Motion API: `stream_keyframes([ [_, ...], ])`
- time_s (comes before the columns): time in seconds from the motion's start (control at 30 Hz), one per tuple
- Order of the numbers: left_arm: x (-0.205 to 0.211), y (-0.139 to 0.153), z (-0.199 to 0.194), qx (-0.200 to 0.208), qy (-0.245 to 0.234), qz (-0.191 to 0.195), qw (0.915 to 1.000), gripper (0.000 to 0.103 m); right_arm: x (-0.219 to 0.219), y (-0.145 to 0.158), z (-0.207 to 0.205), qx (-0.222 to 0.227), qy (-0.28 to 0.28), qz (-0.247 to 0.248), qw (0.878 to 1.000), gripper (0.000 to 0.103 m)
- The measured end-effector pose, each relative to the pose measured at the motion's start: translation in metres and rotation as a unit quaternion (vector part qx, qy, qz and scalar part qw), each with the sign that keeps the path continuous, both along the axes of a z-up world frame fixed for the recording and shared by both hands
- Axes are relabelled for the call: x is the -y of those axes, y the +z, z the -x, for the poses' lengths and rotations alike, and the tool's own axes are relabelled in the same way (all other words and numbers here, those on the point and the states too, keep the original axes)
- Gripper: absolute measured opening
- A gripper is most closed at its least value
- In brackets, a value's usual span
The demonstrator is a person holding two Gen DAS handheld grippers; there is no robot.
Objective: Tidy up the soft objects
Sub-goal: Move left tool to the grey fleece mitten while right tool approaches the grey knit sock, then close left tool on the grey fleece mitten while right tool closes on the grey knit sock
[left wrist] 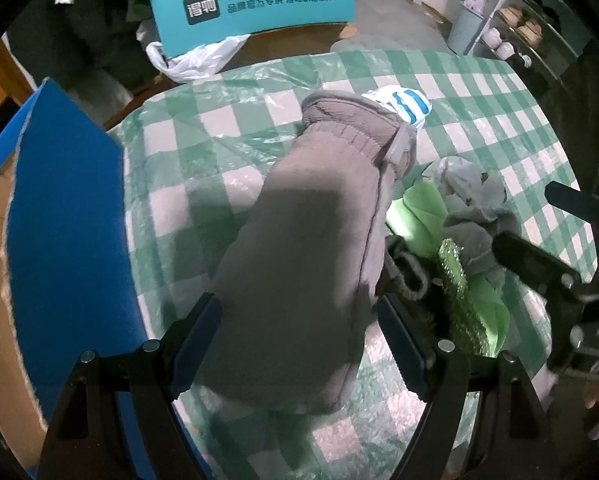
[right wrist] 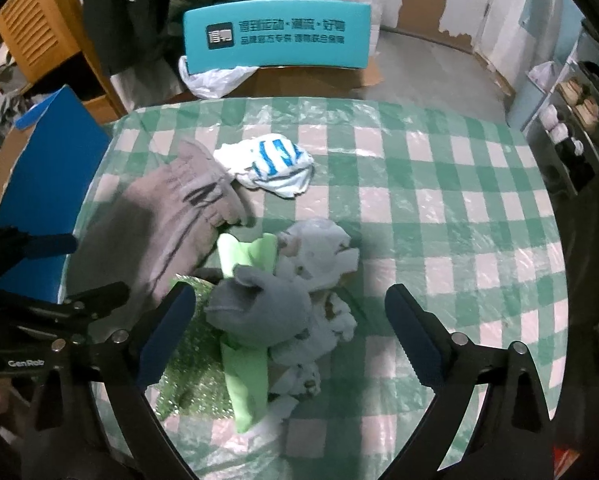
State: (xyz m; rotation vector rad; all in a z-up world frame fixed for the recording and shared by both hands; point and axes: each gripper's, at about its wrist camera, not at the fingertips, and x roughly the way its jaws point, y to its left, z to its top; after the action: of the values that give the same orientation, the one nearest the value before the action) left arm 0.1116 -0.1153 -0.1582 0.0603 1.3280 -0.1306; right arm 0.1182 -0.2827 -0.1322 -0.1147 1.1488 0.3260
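Observation:
A large grey-brown glove [left wrist: 299, 248] lies on the green checked tablecloth [left wrist: 479, 92]; it also shows in the right wrist view [right wrist: 159, 220]. My left gripper [left wrist: 299, 344] is open, its fingers on either side of the glove's near end. Right of the glove is a pile: a green cloth [right wrist: 247, 376], a glittery green sponge [right wrist: 191, 364], a grey soft piece [right wrist: 267, 308] and whitish rags [right wrist: 319, 248]. My right gripper [right wrist: 291, 328] is open above this pile. A white and blue striped cloth [right wrist: 275, 164] lies farther back.
A blue-sided cardboard box [left wrist: 59, 220] stands at the table's left edge, also in the right wrist view [right wrist: 55, 152]. A teal chair back [right wrist: 275, 40] and a white plastic bag [right wrist: 215, 78] are beyond the far edge. A shoe rack [right wrist: 575, 120] stands at right.

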Motion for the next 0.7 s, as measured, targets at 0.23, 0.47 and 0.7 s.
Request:
stream_keyframes([
  [0.23, 0.005, -0.013, -0.011, -0.009, 0.001, 0.0, 1.0, 0.082, -0.014, -0.016, -0.004, -0.019, 0.022, 0.015, 0.999, 0.092],
  [0.47, 0.008, -0.019, -0.021, -0.005, 0.001, -0.002, 1.0, 0.09, -0.012, -0.035, -0.008, -0.05, 0.022, 0.019, 0.998, 0.08],
  [0.7, 0.012, -0.025, -0.029, -0.004, -0.007, -0.015, 0.9999, 0.091, -0.014, -0.036, -0.01, -0.053, 0.034, 0.013, 0.998, 0.054],
])
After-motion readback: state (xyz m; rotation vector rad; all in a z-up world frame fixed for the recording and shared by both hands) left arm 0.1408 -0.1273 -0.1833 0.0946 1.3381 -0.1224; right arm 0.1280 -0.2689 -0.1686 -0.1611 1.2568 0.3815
